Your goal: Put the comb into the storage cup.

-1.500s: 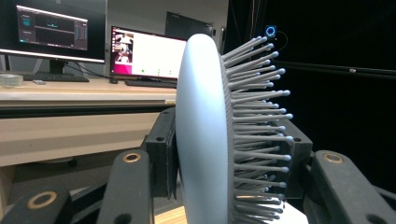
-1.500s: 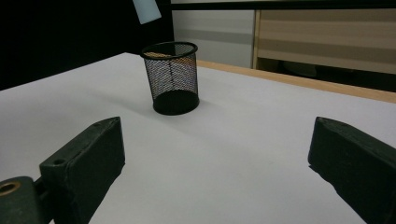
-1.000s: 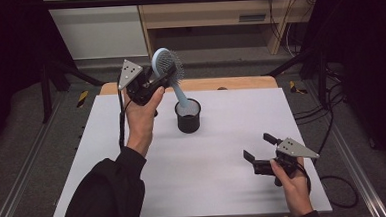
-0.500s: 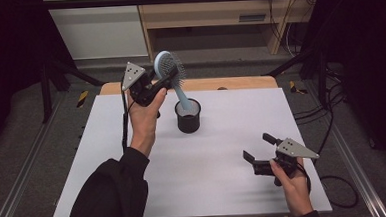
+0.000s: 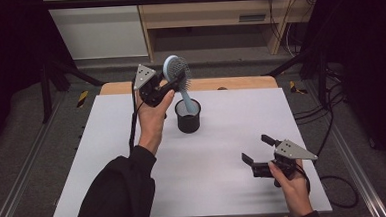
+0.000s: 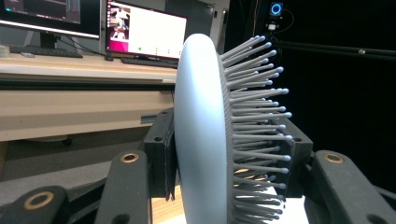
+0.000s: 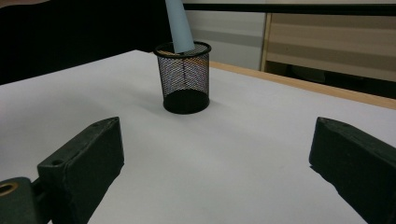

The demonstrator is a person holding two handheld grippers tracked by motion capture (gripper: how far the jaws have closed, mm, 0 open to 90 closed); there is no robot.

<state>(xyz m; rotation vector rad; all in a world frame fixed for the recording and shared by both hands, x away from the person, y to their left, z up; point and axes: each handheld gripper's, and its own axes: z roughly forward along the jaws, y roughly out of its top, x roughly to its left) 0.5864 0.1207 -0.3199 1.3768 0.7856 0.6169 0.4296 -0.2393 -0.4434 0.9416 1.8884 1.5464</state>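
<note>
The pale blue hairbrush point(image 5: 178, 75) hangs above the black mesh cup point(image 5: 188, 116), its handle reaching down into the cup's mouth and its head raised above the rim. The left gripper point(image 5: 172, 84) is clamped on the brush head, one pad on the smooth back and the other against the bristles. The cup stands near the middle of the white table point(image 5: 135, 181). The right gripper point(image 5: 256, 150) rests well apart at the near right, its jaws spread wide with nothing between them.
</note>
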